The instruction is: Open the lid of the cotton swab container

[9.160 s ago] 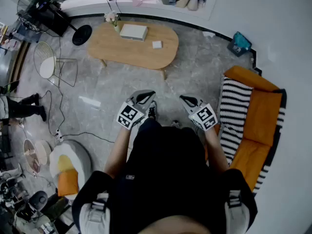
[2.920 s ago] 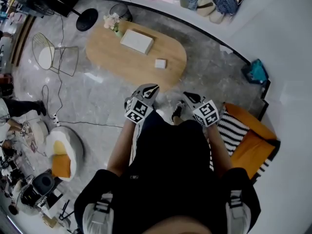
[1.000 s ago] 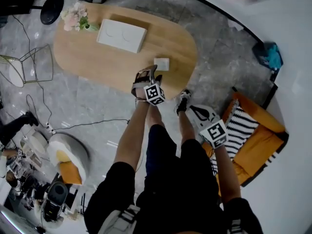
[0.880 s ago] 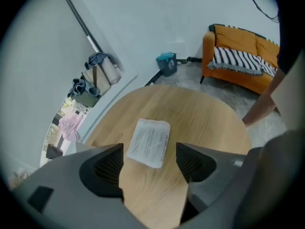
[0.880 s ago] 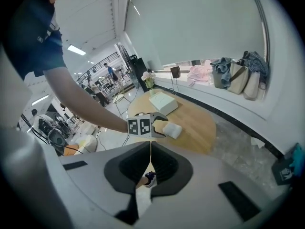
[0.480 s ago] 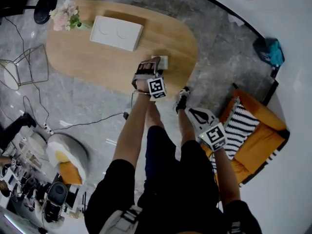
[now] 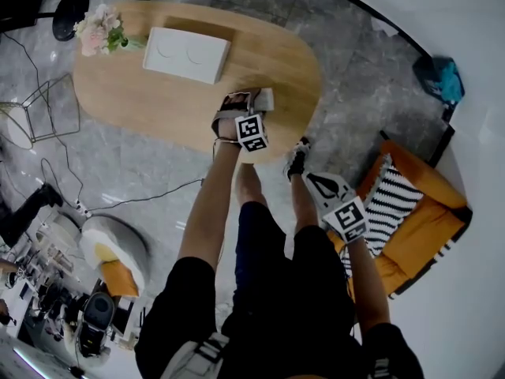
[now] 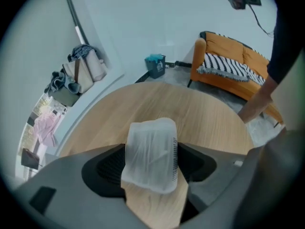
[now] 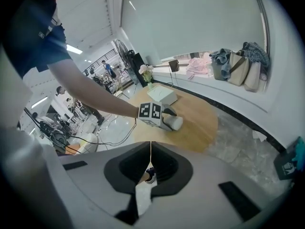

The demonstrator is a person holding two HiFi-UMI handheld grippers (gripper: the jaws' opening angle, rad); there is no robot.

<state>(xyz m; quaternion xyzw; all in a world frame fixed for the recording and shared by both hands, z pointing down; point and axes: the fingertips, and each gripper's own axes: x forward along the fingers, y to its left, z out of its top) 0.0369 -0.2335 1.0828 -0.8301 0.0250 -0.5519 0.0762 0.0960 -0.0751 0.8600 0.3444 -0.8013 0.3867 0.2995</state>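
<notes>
One cotton swab container (image 8: 150, 156) | on table (image 8: 209, 113) | long axis toward far edge

swab container (image 7: 266, 99) on table (image 7: 142, 93), right end | box (image 7: 187, 54) left of it | flowers (image 7: 99, 30) at left end

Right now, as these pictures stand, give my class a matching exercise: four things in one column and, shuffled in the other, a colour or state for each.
Things
1 cotton swab container
2 right gripper
3 sofa
4 flowers

Colour or state
a orange
b jaws together
c frosted, see-through
d pale pink

Pairs: 1-c, 2-b, 3-a, 4-d
</notes>
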